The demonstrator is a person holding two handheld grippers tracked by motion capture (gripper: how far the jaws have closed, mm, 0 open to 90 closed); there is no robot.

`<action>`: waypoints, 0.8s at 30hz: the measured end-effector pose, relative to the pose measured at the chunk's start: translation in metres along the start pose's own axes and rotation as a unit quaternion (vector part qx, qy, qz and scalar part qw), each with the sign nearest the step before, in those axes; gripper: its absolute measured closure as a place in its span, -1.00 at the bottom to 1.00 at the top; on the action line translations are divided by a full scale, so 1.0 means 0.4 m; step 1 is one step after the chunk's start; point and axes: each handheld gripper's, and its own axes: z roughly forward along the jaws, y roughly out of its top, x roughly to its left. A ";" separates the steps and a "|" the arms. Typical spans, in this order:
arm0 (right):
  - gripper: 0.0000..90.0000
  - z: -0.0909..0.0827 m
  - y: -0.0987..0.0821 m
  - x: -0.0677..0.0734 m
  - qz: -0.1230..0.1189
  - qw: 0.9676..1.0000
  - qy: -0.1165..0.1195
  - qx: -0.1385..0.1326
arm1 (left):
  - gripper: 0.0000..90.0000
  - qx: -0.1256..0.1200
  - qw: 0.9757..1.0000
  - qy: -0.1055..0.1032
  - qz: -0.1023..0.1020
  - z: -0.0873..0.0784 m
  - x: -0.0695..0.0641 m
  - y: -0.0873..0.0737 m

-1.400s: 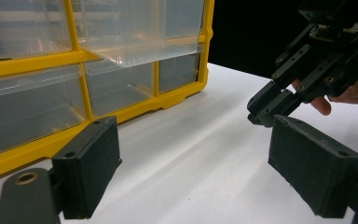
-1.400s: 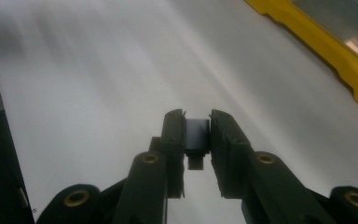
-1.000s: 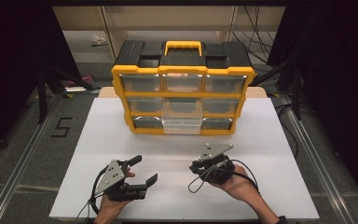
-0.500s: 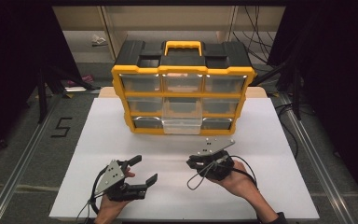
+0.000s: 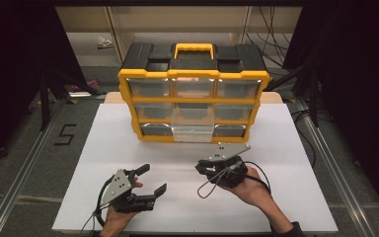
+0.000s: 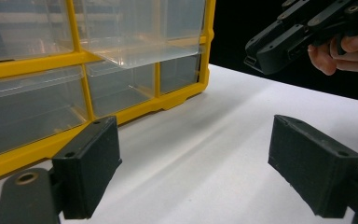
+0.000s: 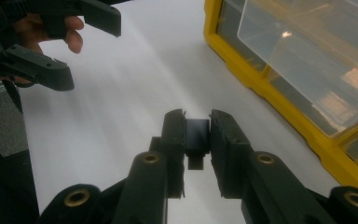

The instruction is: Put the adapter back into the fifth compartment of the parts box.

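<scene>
Small black block (image 7: 197,134) clamped between the right gripper (image 7: 196,140) jaws, held above the white desk (image 5: 296,197) near its front edge, just in front of the yellow drawer organizer (image 5: 194,74). Organizer stands at the desk's back edge, its clear bottom-middle drawer (image 5: 193,132) pulled out. Left gripper (image 5: 152,180) jaws apart, empty, near front-left.

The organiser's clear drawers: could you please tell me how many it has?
9, in three rows of three in the yellow organiser: top row, middle row, bottom row. The bottom middle drawer is pulled out.
</scene>
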 end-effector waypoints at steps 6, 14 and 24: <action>0.69 -0.004 0.010 -0.001 -0.001 1.000 -0.001 -0.007 | -0.64 0.000 1.000 0.000 0.000 0.000 0.000 0.000; 0.69 -0.015 0.022 -0.009 0.000 1.000 -0.004 -0.018 | -0.64 -0.002 1.000 0.001 -0.001 0.000 0.001 0.000; 0.70 -0.041 0.039 -0.025 0.003 0.999 -0.013 -0.037 | -0.64 -0.002 1.000 0.001 -0.001 0.000 0.001 0.000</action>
